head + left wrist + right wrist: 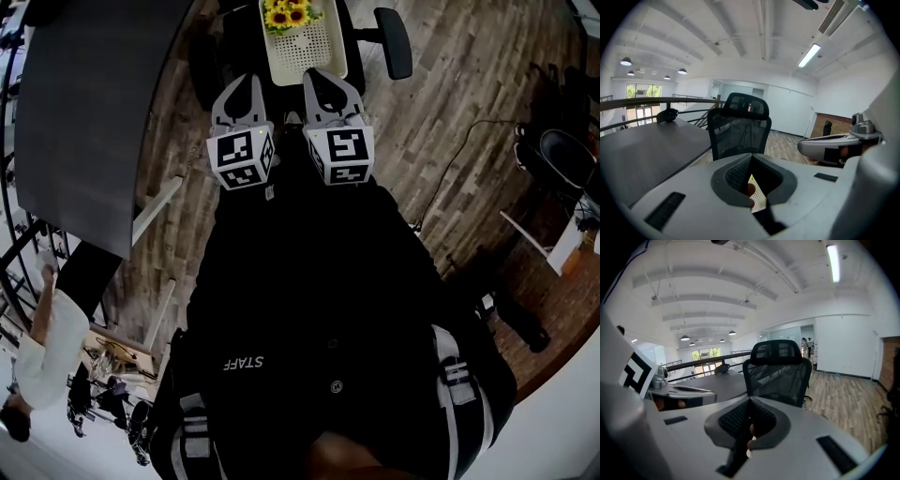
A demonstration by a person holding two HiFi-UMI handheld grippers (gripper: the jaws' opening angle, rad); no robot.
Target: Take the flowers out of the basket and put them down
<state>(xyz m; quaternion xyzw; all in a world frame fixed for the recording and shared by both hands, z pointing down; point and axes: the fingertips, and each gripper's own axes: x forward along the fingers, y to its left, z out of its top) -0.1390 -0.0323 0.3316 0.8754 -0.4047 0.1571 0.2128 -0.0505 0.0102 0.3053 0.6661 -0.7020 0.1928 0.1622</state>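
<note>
Holding anything?: nope. The left white two-jaw gripper (246,84) is clenched on nothing, and the right white two-jaw gripper (320,77) is the same, jaws pressed together and empty.
Grippers' spot: side by side just past the person's black jacket (319,309), both aimed at the basket. Their tips are near its close edge, but I can't tell if they touch it.
Basket: cream perforated plastic basket (330,56), which looks like it sits on the seat of a black mesh office chair (394,42).
Flowers: bunch of yellow sunflowers (289,13) lying at the far end, inside the basket.
Progress: basically zero I'd say, since the flowers aren't lifted out yet. Left to do is open up, grab, lift and set down.
Count: two grippers, one basket, one bunch (heads too small to count), one chair, and one dark grey table (84,112) off to the left.
</note>
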